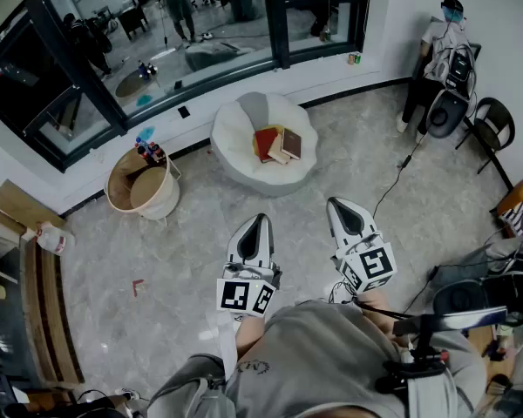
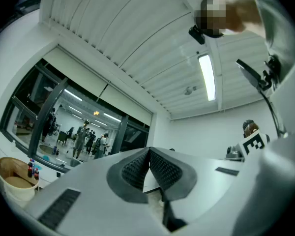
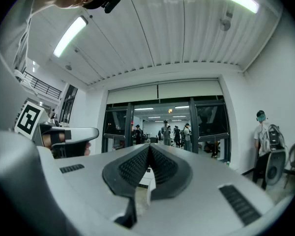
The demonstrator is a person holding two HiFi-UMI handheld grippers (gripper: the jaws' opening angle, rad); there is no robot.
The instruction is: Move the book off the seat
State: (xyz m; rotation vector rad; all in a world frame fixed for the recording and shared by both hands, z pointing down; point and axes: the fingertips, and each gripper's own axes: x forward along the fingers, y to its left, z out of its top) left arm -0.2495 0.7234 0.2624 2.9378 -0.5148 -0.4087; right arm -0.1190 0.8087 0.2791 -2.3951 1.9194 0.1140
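A white seat [image 1: 235, 159] sits on the floor at twelve o'clock from the person, well apart from both grippers. A round basket [image 1: 163, 205] stands at its eight o'clock. The left gripper [image 1: 259, 222] and right gripper [image 1: 341, 205] hang side by side, each with its jaws pressed together on nothing. The books [image 1: 279, 144] lie bunched in the middle of the seat.

The books overlap, so pinching one could drag or tip its neighbours onto the floor. The soft seat may also sag under a push and let the jaws slip off a thin cover.

I count one seat, one basket, two grippers and, as far as I can tell, three books: red, tan and brown.
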